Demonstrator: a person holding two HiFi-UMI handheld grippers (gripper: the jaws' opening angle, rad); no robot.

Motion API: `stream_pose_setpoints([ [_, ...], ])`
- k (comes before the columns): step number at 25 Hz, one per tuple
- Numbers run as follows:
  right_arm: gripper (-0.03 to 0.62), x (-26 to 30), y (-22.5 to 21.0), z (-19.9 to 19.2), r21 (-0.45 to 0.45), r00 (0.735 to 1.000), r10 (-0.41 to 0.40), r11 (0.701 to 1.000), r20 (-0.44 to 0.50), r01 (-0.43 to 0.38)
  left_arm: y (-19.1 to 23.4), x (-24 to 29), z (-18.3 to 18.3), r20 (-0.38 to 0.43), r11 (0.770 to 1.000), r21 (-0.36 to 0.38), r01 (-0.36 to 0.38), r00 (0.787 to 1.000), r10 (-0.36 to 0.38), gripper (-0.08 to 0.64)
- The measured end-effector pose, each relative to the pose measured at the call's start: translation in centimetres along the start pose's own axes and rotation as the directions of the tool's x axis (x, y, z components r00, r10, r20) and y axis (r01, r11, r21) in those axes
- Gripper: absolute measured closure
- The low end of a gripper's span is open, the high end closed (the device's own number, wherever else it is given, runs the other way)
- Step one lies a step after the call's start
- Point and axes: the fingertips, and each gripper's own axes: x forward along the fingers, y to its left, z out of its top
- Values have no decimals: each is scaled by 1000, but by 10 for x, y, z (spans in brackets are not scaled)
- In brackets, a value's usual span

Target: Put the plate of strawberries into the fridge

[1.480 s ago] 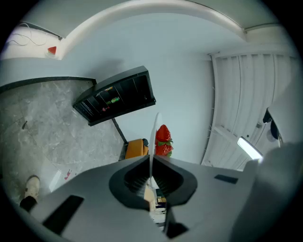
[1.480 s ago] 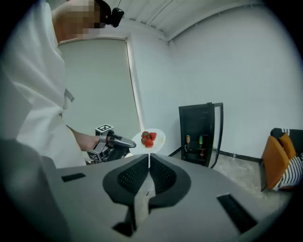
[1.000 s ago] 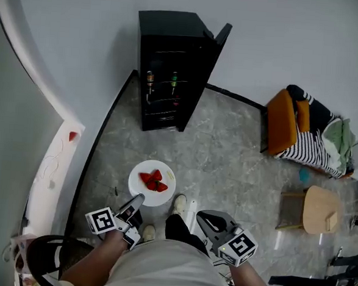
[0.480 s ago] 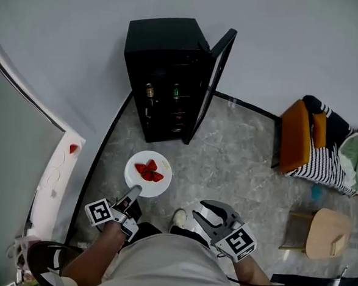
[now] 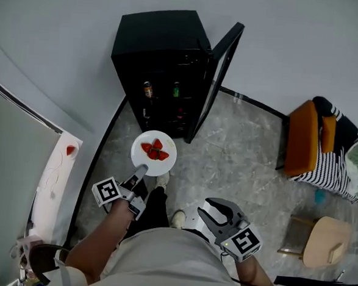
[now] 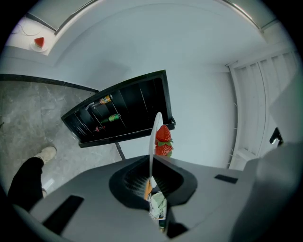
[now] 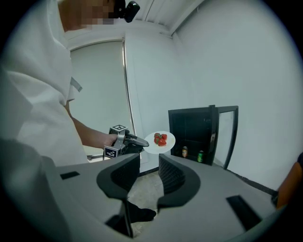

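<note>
Clamping the plate (image 5: 154,153) rim, left gripper (image 5: 141,170) was recorded; open fridge (image 5: 160,58) was noted at twelve o'clock beyond it. Right gripper (image 5: 214,213), farther off: jaws opening, nothing between.

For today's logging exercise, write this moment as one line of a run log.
left gripper: shut on plate of strawberries | right gripper: jaws opening, nothing between | fridge: door open, plate not yet inside

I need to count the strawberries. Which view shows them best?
The head view: it looks down onto the plate, so the strawberries lie fully visible. The left gripper view sees the plate edge-on, with them bunched beside its rim; the right gripper view shows them small and far off.
</note>
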Motion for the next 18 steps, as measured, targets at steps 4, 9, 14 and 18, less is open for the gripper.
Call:
stream_pose_setpoints([
  [4,459,17,-49,11,31,998,-63,998,-2,63,30,57,41,3,1000,11,-15,1000,14,538],
  [9,459,42,-110,32,100,989,-147,984,-27,149,66,127,106,12,994,46,-103,995,103,538],
  [14,459,67,-159,50,129,977,-206,969,-57,212,104,201,165,25,988,43,-151,988,151,538],
  [18,459,85,-186,56,157,965,-246,954,-88,257,138,249,205,34,979,33,-199,980,198,538],
])
